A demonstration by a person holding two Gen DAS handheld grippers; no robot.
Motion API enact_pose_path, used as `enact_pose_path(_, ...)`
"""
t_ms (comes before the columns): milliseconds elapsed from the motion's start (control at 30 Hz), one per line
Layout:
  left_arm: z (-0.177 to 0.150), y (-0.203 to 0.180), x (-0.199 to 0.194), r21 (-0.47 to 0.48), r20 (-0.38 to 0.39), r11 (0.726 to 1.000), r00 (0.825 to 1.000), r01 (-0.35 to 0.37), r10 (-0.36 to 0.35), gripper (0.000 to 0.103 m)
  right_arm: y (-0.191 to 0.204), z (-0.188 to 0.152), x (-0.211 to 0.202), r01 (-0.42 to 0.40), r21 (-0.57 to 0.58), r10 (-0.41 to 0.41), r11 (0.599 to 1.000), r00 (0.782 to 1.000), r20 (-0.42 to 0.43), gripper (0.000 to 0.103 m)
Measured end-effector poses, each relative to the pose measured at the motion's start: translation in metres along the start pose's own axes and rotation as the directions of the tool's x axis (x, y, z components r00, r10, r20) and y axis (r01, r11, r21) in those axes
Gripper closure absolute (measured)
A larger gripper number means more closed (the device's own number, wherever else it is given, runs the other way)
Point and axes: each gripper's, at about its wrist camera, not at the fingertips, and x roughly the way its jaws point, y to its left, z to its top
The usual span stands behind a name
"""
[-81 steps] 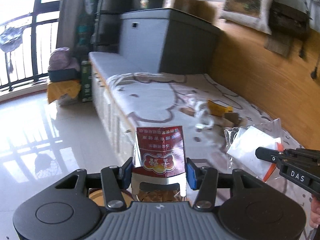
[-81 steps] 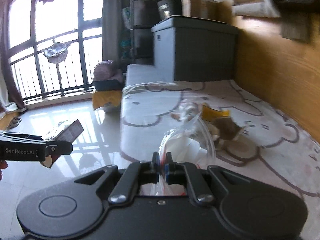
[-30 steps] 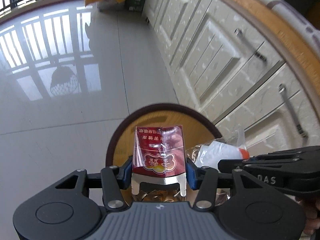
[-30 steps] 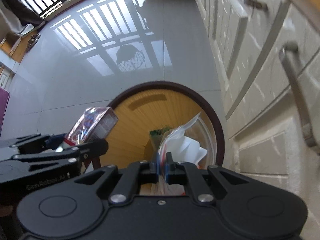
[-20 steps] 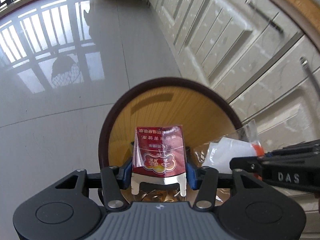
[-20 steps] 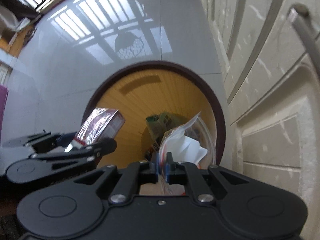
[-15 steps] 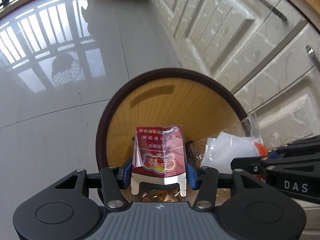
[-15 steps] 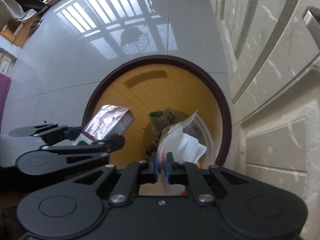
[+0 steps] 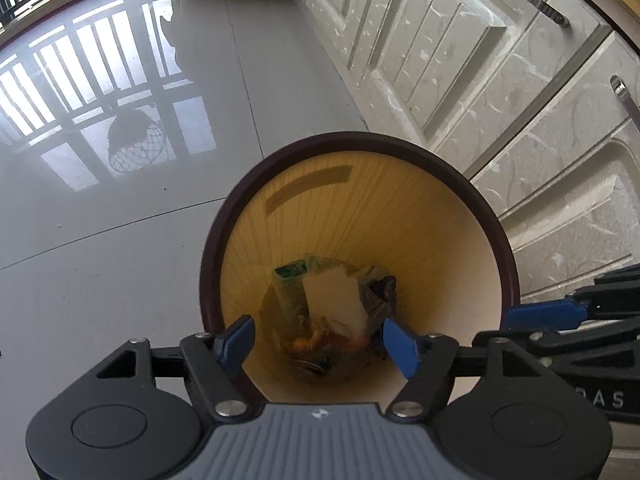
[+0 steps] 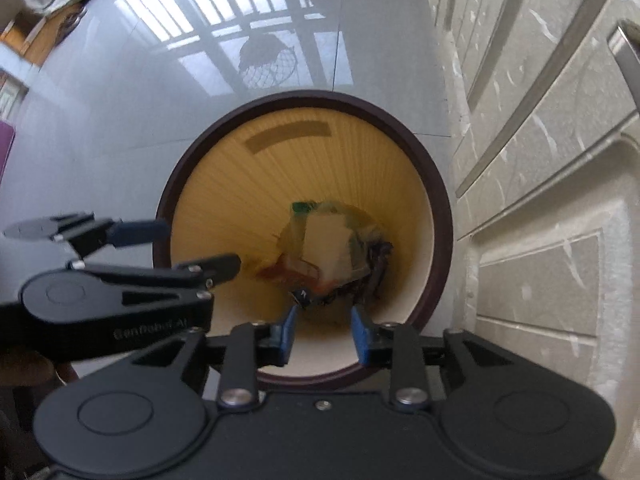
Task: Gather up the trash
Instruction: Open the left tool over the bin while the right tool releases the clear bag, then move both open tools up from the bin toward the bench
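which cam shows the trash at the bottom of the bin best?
Left wrist: the trash pile in the bin is sharp and unobstructed. The right wrist view shows the same pile blurrier.

A home is showing here, a lived-in room rather than a workplace. A glossy pale tiled floor [image 9: 120, 240] is reflecting a barred window, cream panelled cabinet doors [image 9: 460, 64] with metal bar handles [image 10: 520, 96] are running along one side, and a round waste bin [image 9: 472, 208] with a dark rim is standing beside them, holding household litter [image 9: 332, 312].
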Motion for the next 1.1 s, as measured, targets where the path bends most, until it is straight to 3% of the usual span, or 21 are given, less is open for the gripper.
enact_pose_path(167, -0.002, 0.000, -0.004, 0.003, -0.018, 1.000, 1.000, -0.015, 0.016, 0.023, -0.001, -0.002, -0.008, 0.020, -0.003, -0.020, 1.000, 1.000, 0.017, 0.056)
enact_pose_path(300, -0.004, 0.002, -0.010, -0.005, -0.023, 1.000, 0.999, -0.026, 0.025, 0.015, -0.005, -0.004, -0.014, 0.037, 0.006, -0.037, 0.999, 0.999, 0.020, 0.039)
enact_pose_path(433, -0.005, 0.002, -0.018, -0.010, -0.025, 1.000, 0.999, -0.025, 0.024, 0.007, -0.006, -0.007, -0.022, 0.048, 0.010, -0.048, 0.999, 0.998, 0.034, 0.030)
enact_pose_path(733, -0.007, 0.005, -0.042, -0.023, -0.007, 0.999, 1.000, -0.024, 0.024, 0.000, -0.002, -0.012, -0.048, 0.068, 0.033, -0.071, 0.997, 0.993, 0.089, 0.009)
enact_pose_path(1100, -0.014, 0.017, -0.084, -0.061, 0.023, 0.997, 0.999, -0.037, 0.038, 0.000, 0.013, -0.020, -0.076, 0.128, 0.025, -0.130, 0.991, 0.984, 0.122, 0.000)
